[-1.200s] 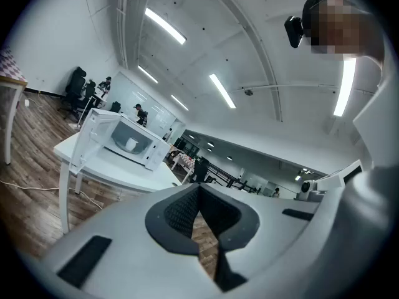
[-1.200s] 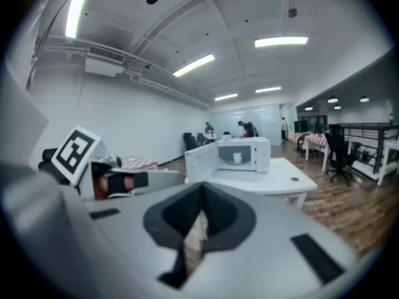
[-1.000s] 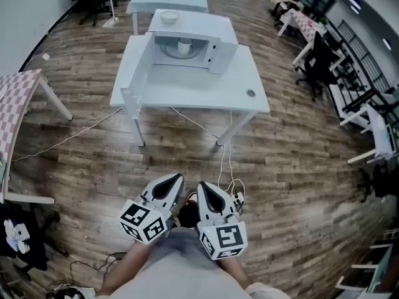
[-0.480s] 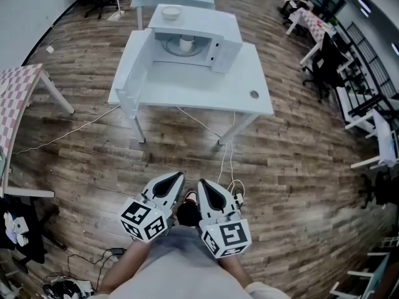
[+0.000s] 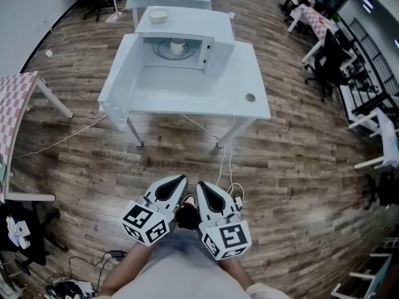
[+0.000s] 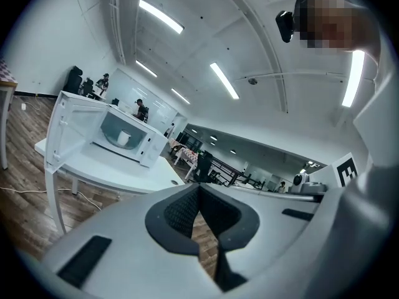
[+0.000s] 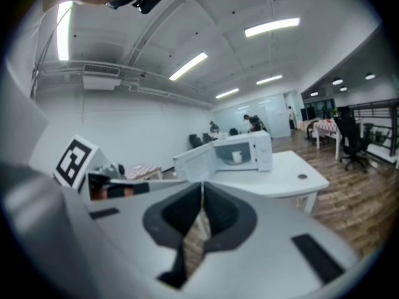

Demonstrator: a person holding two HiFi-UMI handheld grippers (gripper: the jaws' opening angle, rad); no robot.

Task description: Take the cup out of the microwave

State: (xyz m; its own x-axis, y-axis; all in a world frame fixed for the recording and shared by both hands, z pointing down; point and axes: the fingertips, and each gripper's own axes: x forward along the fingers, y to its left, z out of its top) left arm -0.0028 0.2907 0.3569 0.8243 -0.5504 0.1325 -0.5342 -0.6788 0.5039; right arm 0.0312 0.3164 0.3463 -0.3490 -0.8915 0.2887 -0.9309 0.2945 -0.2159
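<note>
The white microwave (image 5: pixel 187 37) stands at the back of a white table (image 5: pixel 187 89), its door (image 5: pixel 118 80) swung open to the left. A white cup (image 5: pixel 178 45) sits on the turntable inside. The cup (image 6: pixel 124 139) also shows in the left gripper view and, small, as the cup (image 7: pixel 236 157) in the right gripper view. My left gripper (image 5: pixel 181 179) and right gripper (image 5: pixel 201 185) are held side by side close to my body, well short of the table. Both are shut with nothing in them, and both point toward the microwave.
A white bowl (image 5: pixel 158 15) rests on top of the microwave. A round cable hole (image 5: pixel 250 96) is in the table's right part. Cables (image 5: pixel 225 161) trail over the wooden floor below. A chequered table (image 5: pixel 14 98) stands left, office chairs and desks (image 5: pixel 330 55) right.
Both grippers and the head view have moved forward toward the table. The microwave and its open door now look a little nearer. The jaws stayed shut.
</note>
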